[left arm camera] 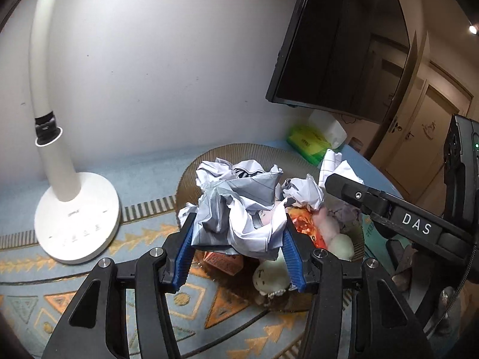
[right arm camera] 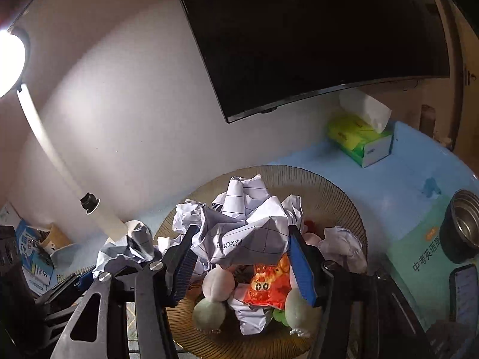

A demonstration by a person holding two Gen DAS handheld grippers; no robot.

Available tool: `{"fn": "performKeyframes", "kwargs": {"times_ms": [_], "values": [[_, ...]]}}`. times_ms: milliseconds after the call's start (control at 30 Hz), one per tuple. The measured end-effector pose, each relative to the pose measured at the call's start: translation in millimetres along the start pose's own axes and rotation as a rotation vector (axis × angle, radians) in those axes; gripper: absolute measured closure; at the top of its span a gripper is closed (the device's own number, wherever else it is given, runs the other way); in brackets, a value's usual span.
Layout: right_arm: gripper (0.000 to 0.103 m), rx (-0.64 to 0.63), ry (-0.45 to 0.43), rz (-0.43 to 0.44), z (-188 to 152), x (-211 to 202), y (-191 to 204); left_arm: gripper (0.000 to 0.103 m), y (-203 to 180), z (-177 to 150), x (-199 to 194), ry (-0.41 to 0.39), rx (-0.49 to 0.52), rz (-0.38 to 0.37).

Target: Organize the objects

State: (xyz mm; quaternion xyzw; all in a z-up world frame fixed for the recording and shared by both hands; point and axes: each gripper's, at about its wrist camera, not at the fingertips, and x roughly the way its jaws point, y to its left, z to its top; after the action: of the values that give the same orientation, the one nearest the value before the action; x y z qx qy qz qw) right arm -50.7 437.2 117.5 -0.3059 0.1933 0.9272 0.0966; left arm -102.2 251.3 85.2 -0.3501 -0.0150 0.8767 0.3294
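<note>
A white desk lamp (left arm camera: 74, 218) stands on the patterned tabletop (left arm camera: 143, 239), a dark screen (right arm camera: 314, 36) hangs on the wall, with a green tissue box (right arm camera: 359, 140), steel cup (right arm camera: 467, 224) and phone (right arm camera: 465, 293) nearby.

1. The ribbed basket (right arm camera: 338, 197) is heaped: crumpled paper (right arm camera: 248, 233) piles above its rim, over plush toys (right arm camera: 218, 284) and a red packet (right arm camera: 269, 287).
2. Left of the basket, the lamp base (left arm camera: 77, 218) takes up the patterned cloth.
3. Behind the basket, a tissue box (right arm camera: 359, 140) stands under the dark screen (right arm camera: 314, 36).
4. Right of the basket lie a green book (right arm camera: 419, 248), a steel cup (right arm camera: 464, 224) and a phone (right arm camera: 465, 293).
5. Bare blue counter (right arm camera: 398, 185) lies between basket and tissue box.
</note>
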Motion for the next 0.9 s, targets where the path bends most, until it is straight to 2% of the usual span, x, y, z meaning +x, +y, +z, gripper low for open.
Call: {"fn": "performKeyframes", "kwargs": {"times_ms": [67, 167, 233, 400, 533, 700, 800, 900], "values": [[0.029, 0.021, 0.023, 0.0, -1, 8, -5, 0.046, -1, 0, 11, 0.017, -0.007, 0.012], [0.029, 0.029, 0.032, 0.007, -6, 8, -10, 0.039, 2, -4, 22, 0.06, -0.032, -0.004], [0.029, 0.022, 0.028, 0.007, -10, 3, -11, 0.035, 4, -10, 17, 0.053, -0.038, -0.002], [0.029, 0.007, 0.03, 0.049, -23, -12, 1, 0.035, 11, -21, -16, 0.038, -0.054, -0.025], [0.029, -0.04, 0.04, 0.104, -39, -26, 28, 0.035, 28, -35, -59, 0.001, -0.075, -0.003], [0.029, -0.132, 0.057, 0.179, -65, -41, 77, 0.034, 70, -63, -128, -0.06, -0.138, 0.085], [0.029, -0.205, 0.06, 0.198, -80, -49, 108, 0.034, 98, -83, -162, -0.062, -0.165, 0.204], [0.029, -0.255, 0.079, 0.211, -96, -49, 135, 0.034, 131, -102, -187, -0.058, -0.236, 0.263]]}}
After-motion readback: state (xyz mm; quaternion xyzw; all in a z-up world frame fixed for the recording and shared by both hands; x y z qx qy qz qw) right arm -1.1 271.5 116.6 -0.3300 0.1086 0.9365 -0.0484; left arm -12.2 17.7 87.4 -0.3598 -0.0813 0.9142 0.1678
